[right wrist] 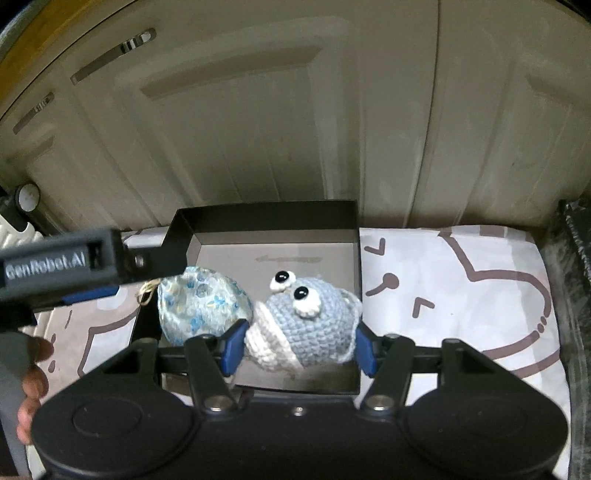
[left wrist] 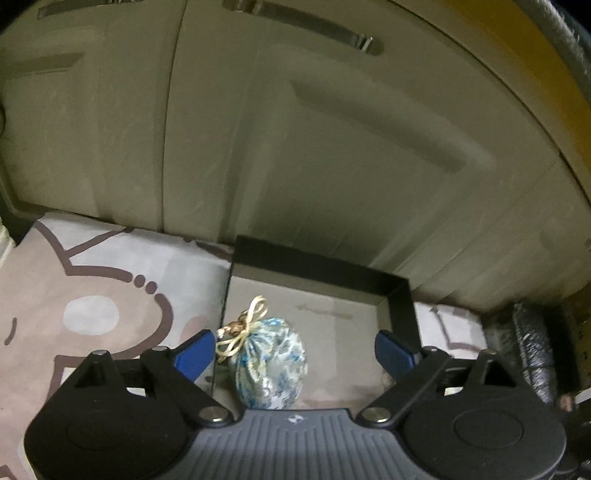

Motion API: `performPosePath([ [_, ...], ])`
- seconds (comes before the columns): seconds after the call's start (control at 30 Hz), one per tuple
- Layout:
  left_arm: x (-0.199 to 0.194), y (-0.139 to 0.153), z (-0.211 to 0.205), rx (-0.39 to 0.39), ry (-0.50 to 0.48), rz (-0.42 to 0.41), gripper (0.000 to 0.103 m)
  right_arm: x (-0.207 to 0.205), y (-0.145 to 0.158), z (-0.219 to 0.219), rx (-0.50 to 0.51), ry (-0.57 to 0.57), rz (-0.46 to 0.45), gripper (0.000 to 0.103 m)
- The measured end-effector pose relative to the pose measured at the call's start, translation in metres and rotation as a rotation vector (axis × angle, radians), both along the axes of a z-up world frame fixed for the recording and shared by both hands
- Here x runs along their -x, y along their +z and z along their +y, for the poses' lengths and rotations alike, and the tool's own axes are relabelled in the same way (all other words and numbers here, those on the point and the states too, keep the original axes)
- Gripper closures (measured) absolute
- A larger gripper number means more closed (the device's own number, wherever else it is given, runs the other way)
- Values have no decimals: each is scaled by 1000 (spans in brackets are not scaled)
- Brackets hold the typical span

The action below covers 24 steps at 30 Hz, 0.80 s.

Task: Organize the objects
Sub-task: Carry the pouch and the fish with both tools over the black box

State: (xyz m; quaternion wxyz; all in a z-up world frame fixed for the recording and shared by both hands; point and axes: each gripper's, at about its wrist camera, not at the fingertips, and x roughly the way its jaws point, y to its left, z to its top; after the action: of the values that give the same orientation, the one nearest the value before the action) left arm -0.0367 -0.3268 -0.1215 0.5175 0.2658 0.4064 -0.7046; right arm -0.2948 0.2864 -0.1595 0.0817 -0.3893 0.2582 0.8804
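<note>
Ahead of me stand pale cabinet doors (right wrist: 258,122) with recessed panels and long metal handles (left wrist: 306,26), filling the upper part of both wrist views. Below them I see a light cloth (right wrist: 461,288) printed with brown cartoon outlines, spread flat as the working surface; a dark textured object sits at its far right edge, too blurred for me to identify.

On the cloth rests a shallow black tray (right wrist: 266,214) with upright walls and a grey floor. Inside it, toward the left wall, lies a blue-and-white patterned drawstring pouch (left wrist: 269,365), its cream cord (left wrist: 240,332) tied in a bow spilling over the tray's left rim.

My left gripper (left wrist: 295,354) hangs over the pouch with its blue-padded fingers (left wrist: 195,354) spread wide on either side, holding nothing. From the right wrist view its grey body reaches in from the left above the tray's corner.

My right gripper (right wrist: 299,347) is closed on a crocheted grey-blue toy fish (right wrist: 310,325) with white lips and bulging eyes, pads pressing its two flanks. The fish is over the tray's right half, just beside the pouch; I cannot tell whether it touches the floor.
</note>
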Motion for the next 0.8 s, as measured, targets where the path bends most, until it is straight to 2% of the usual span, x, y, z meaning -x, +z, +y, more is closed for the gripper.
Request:
performPosePath([
  [0.1, 1, 2, 3, 2, -13, -31, 10, 2, -1, 0, 9, -1, 11, 43],
  [0.23, -1, 5, 3, 2, -15, -33, 12, 4, -2, -4, 13, 7, 24, 43],
  [0.3, -4, 6, 3, 1, -10, -26, 23, 4, -1, -5, 18, 5, 45, 42],
  [0.33, -6, 5, 2, -6, -3, -15, 31, 4, -1, -5, 18, -2, 54, 37],
  [0.37, -8, 4, 1, -13, 0, -6, 38, 4, -1, -4, 16, -12, 54, 24],
  [0.43, -9, 3, 1, -22, 1, 10, 44, 3, 1, -5, -3, -24, 53, 19],
  [0.5, -9, 0, 0, -30, -3, 15, 50, 3, 1, -4, -13, -23, 44, 21],
  [0.67, 2, -12, -1, -41, -46, 6, 74, 2, -4, -3, 7, -21, 13, 38],
  [0.8, 10, -34, -4, -67, -54, -21, 80, 0, -6, -1, 19, -22, 3, 43],
])
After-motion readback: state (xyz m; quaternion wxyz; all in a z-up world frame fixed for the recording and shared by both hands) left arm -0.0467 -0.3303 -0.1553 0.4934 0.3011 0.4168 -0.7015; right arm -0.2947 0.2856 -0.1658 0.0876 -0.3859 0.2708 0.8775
